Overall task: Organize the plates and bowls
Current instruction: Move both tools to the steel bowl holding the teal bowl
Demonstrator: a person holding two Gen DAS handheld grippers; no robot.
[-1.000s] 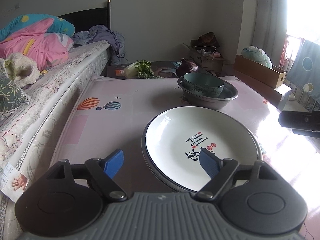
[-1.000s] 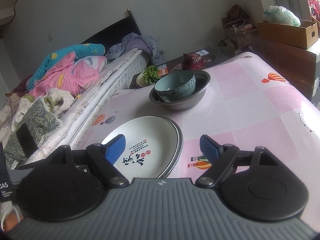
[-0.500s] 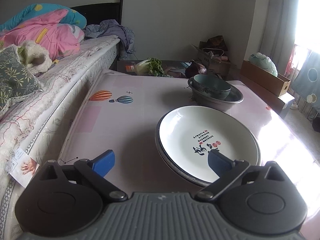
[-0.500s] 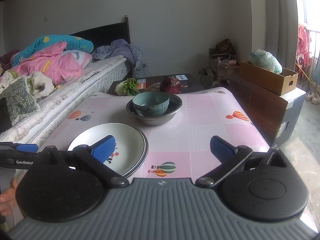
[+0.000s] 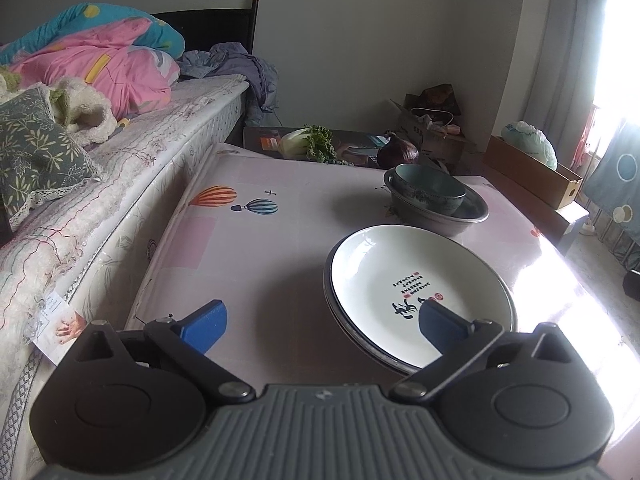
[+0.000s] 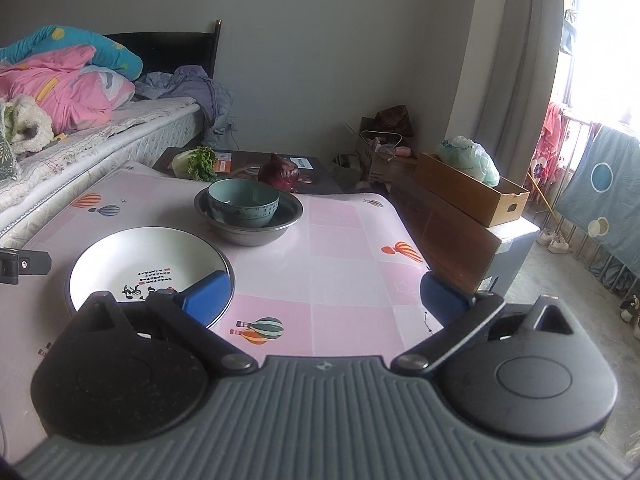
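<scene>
Pink balloon-print cloth covers the bench [image 6: 344, 240], which stands beside a bed [image 5: 132, 168] in a cluttered bedroom. Near the front lies a white plate [image 5: 416, 284] with printed characters, stacked on what looks like a second plate whose dark rim shows beneath it. Just behind, close but apart, a teal ceramic bowl [image 6: 243, 203] sits inside a wider metal basin [image 6: 256, 232].

Both plates and the bowl look glazed, so probably stiff, slick and breakable; the basin is likely light and would slide easily. I judge the safest hold on a plate to be at its rim, one finger over and one under, and on the bowl across its wall.

Both pairs of jaws stand wide open and grip nothing. The left gripper [image 5: 322, 326] is held low at the bench's near edge, with the plate stack's near rim by its right finger and mostly to the right of the gap. The right gripper [image 6: 324, 294] faces bare cloth, with the plate at its left finger and the bowl farther off to the left.
</scene>
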